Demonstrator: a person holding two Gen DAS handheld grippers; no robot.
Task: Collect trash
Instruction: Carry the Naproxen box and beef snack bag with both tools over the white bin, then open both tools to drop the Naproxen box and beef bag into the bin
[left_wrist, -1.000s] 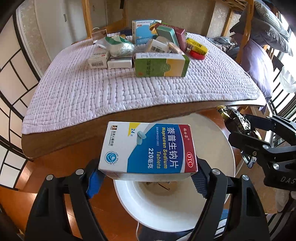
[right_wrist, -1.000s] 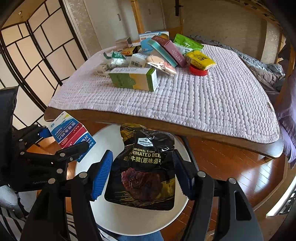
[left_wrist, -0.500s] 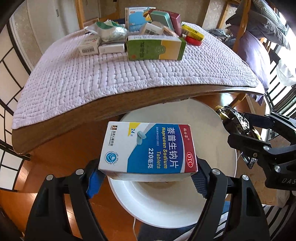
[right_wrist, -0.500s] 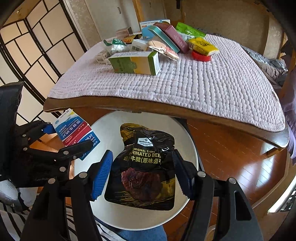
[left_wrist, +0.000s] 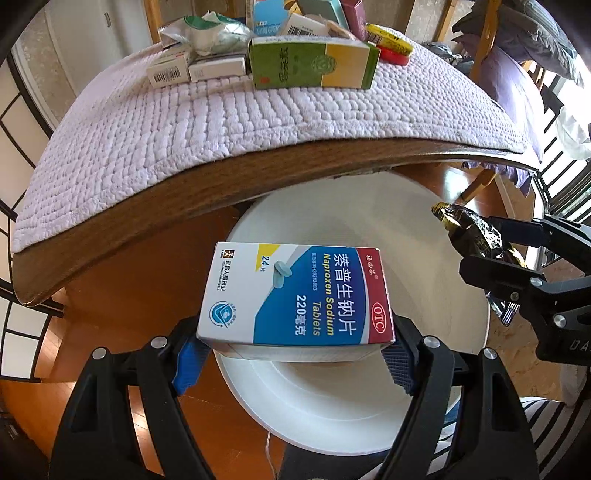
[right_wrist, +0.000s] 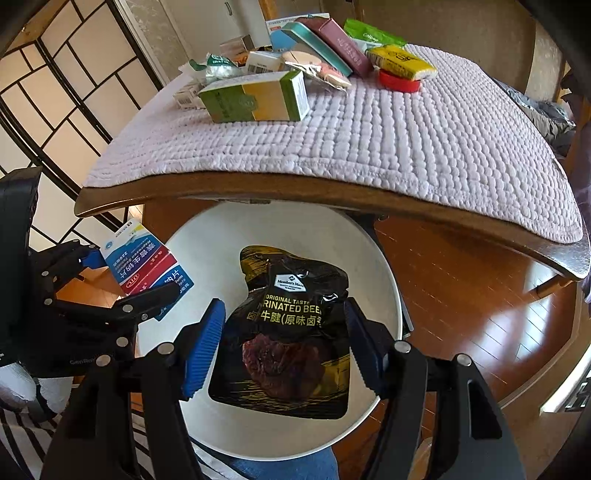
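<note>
1. Tongs in my left hand, the left gripper (left_wrist: 291, 360), are clamped on a flat blue, white and red cardboard tablet box (left_wrist: 295, 299); its blue ribbed pads press the box's two short ends, printed face up.
2. Box hangs right over the near rim of a round white plastic bin (left_wrist: 424, 280), which sits on the wooden floor just below the table edge.
3. Over on my right, the right gripper (right_wrist: 284, 339) is closed on a black and gold foil beef snack pouch (right_wrist: 291, 332), pads squeezing its two side edges, the pouch crumpled in between.
4. Pouch sits squarely above the bin's open mouth, its torn top pointing away from me towards the table.
5. Both grippers are side by side over the bin, near each other but apart.
6. Up on the table, a lilac quilted cloth (right_wrist: 406, 147) carries the remaining pile: a green and yellow carton (left_wrist: 314, 66) nearest the edge, small white boxes (left_wrist: 195, 70) beside it, and a red lid (right_wrist: 399, 81) under a yellow packet (right_wrist: 402, 61).
</note>
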